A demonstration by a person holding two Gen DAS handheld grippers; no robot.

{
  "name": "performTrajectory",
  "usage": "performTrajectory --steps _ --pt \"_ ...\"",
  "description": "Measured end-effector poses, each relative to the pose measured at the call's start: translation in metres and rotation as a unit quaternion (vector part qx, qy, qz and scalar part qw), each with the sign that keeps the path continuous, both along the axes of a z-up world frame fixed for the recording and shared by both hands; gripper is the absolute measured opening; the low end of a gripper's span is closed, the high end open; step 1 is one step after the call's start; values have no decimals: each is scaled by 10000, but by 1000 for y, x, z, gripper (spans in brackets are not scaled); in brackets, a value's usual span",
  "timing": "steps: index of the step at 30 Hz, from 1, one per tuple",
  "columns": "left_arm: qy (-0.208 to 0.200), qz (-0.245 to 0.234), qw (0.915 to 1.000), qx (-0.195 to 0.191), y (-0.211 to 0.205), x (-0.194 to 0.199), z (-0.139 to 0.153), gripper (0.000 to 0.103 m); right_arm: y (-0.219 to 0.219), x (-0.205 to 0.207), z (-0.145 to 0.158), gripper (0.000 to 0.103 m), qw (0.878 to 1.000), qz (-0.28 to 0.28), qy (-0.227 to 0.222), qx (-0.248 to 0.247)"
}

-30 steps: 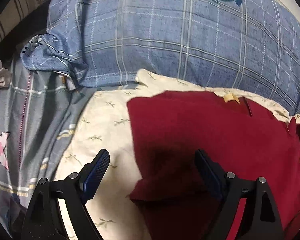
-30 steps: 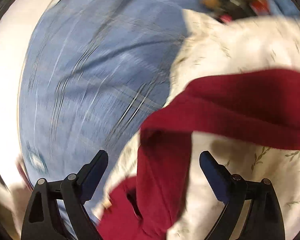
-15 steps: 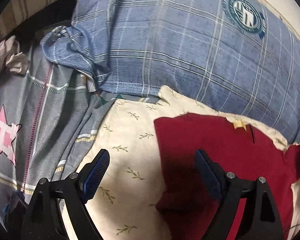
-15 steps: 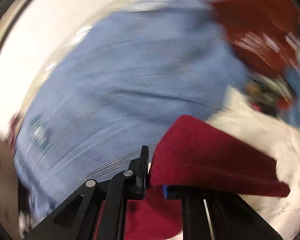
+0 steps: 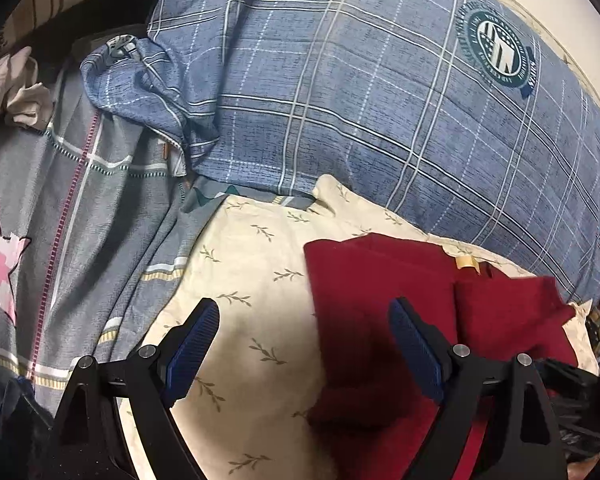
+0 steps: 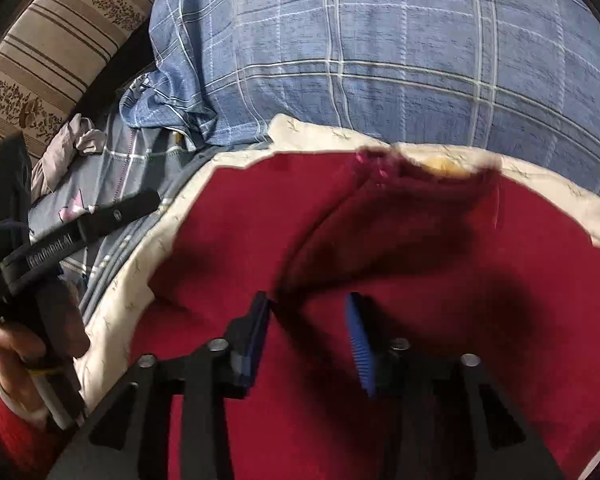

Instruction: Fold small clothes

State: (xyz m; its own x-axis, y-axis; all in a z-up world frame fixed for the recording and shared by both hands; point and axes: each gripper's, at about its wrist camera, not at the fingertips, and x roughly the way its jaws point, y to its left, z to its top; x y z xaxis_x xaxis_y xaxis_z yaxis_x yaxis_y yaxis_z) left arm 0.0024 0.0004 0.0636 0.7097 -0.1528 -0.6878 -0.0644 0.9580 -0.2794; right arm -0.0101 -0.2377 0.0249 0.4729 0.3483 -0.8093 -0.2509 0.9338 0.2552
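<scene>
A dark red garment [image 5: 384, 312] lies on a cream leaf-print cloth [image 5: 252, 272]; one flap is folded over its middle [image 6: 380, 232]. A yellow tag [image 5: 466, 261] shows at its far edge. My left gripper [image 5: 304, 340] is open and empty, hovering over the garment's left edge and the cream cloth. My right gripper [image 6: 308, 332] is partly open just above the garment, its blue pads [image 6: 358, 340] apart with the folded flap's edge in front of them. The left gripper also shows at the left of the right wrist view [image 6: 60, 240], held by a hand.
A blue plaid pillow [image 5: 380, 100] lies behind the cream cloth. A grey sheet with a pink star [image 5: 40, 220] lies to the left. A striped brown cushion [image 6: 48, 48] is at the far left. A crumpled pale cloth [image 5: 16, 92] sits beside it.
My right gripper, shut on a red flap half a second ago, has carried it over the garment and opened. My left gripper has drawn back and left, off the garment.
</scene>
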Motion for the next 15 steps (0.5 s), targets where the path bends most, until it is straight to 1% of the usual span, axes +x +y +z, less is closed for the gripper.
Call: performTrajectory --steps 1,2,4,6,7,9,10,11,13,14,15 --pt "-5 -8 10000 -12 0 0 0 87 -7 -7 4 56 9999 -110 -101 51" --pt "-7 0 10000 -43 0 0 0 87 -17 -14 11 68 9993 -263 -233 148" --pt "-2 21 10000 -97 2 0 0 87 -31 -14 20 78 9971 -487 -445 386" --pt "-9 53 9999 -98 5 -1 0 87 -38 -7 25 78 9953 -609 -473 586" --pt "-30 92 9999 -118 8 -1 1 87 -36 1 27 78 9945 -667 -483 647" --pt "-68 151 9997 -191 13 -1 2 87 -26 12 33 78 9926 -693 -641 767" --pt "-70 192 9995 -241 17 -1 2 87 -11 24 33 78 9924 -558 -698 844" --pt "-70 213 9994 -276 18 -1 1 87 5 30 34 78 9927 -289 -696 937" --pt "-78 209 9990 -398 23 -1 1 87 26 36 35 76 9921 185 -517 1128" --pt "-75 193 9987 -457 24 -1 1 87 34 38 36 76 9921 277 -444 1140" --pt "-69 167 9986 -500 24 0 0 87 35 36 39 76 9929 249 -461 1069"
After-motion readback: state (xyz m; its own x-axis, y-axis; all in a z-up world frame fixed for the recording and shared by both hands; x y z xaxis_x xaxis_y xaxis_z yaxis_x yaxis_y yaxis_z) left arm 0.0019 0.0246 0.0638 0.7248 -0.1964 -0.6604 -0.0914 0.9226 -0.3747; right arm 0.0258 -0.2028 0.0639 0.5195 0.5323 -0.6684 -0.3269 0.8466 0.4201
